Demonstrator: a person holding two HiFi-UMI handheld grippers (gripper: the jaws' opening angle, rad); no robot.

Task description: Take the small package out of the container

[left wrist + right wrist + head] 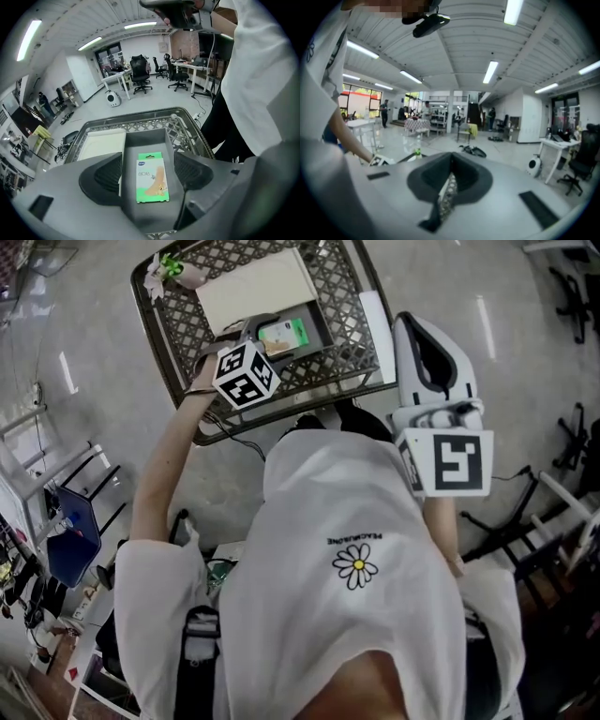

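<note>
White-shirted shoulders (356, 521) fill the head view, left tongs (262, 337) over the wire basket (347, 296); left gripper view shows them spread astride the small package (152, 178) lying in the grey container (145, 140); right gripper view shows right tongs (449, 182) clenched, empty

Legible text: scant.
- White shirt (375, 634): line of small capitals (356, 540) just above the daisy print (355, 567), upside down to the head view. Seems to begin "PEACE", the rest unsure.
- Small package (152, 178) (green and white, well above the daisy): blue oval logo and pale characters beside a foot drawing, unreadable.
- Marker cube (246, 374) up-left of the daisy and marker face (457, 463) up-right of it: black-and-white square codes, no letters.
</note>
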